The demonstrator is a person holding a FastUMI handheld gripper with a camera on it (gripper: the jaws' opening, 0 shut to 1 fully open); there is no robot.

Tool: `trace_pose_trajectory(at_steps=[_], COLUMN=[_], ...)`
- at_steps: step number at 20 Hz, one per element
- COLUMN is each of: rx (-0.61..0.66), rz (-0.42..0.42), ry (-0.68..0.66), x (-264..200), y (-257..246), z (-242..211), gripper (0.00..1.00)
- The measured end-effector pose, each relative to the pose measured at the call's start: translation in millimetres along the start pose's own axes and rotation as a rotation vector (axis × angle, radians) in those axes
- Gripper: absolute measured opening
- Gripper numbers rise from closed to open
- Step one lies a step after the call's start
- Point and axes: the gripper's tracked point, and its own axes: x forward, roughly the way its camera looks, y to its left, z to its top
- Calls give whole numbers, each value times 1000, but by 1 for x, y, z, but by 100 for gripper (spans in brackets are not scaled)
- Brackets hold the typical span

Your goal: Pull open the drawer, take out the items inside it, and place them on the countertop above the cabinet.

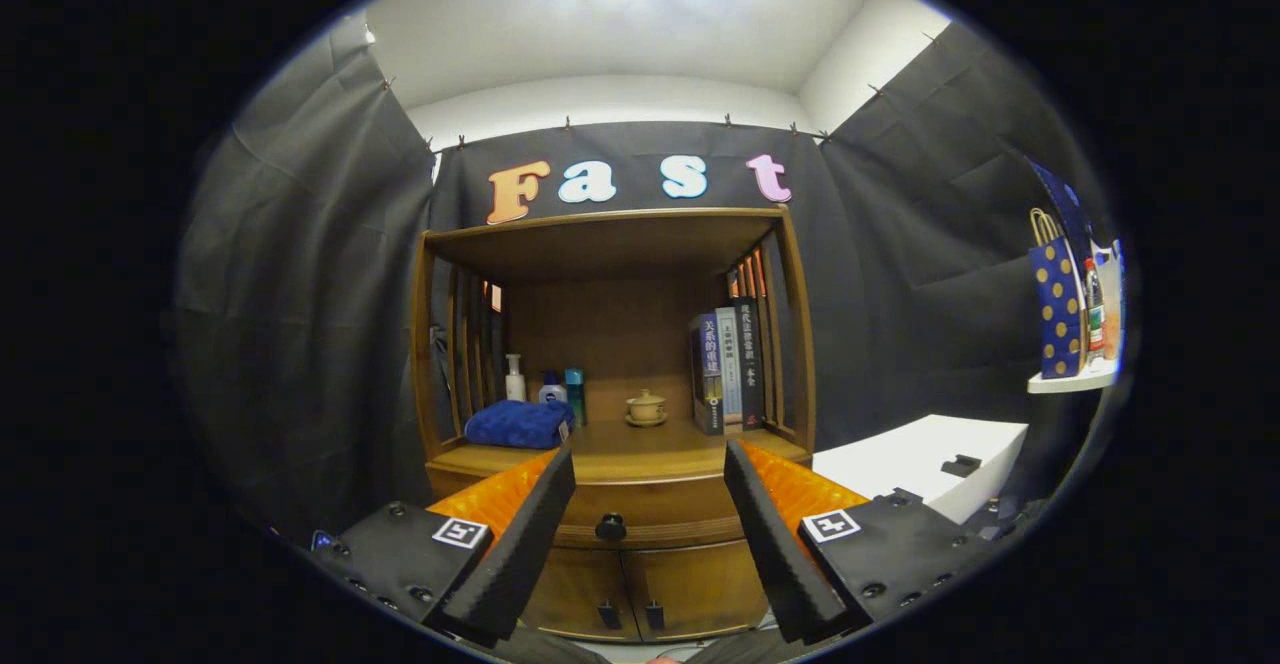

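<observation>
- Between the spread fingers of the gripper [650, 459], at 6 o'clock: drawer [645, 509] knob [610, 527], drawer closed.
- Countertop [640, 441] lies at 12 o'clock, beyond the fingertips.
- Jaws wide apart, gripping nothing.

One wooden cabinet [612, 364] stands ahead of the gripper [650, 464], whose two fingers are spread wide apart with nothing between them. It has one drawer [650, 514] with one round knob [610, 526], and two lower doors [640, 589].

On its countertop [650, 442]:
- three bottles [545, 384] near the back left corner
- one folded blue towel [518, 424] at the left edge
- one teacup [646, 407] on a saucer at the middle
- about four upright books [728, 364] at the right edge

Off to the right are one white box [915, 459] and one small shelf [1072, 380] holding one dotted bag [1056, 319] and one bottle [1094, 314].
</observation>
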Motion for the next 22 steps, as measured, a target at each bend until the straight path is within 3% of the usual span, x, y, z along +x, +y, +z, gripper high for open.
trace_pose_trajectory(at_steps=[3,9,12,17,22], rx=[-33,-49,-37,-61,-42], rz=[12,38,37,40,40], ry=[11,169,253,292,352], x=[57,126,145,169,172], y=[4,18,21,27,26], z=[-28,-150,-198,-241,-264], gripper=[98,98,98,95,68])
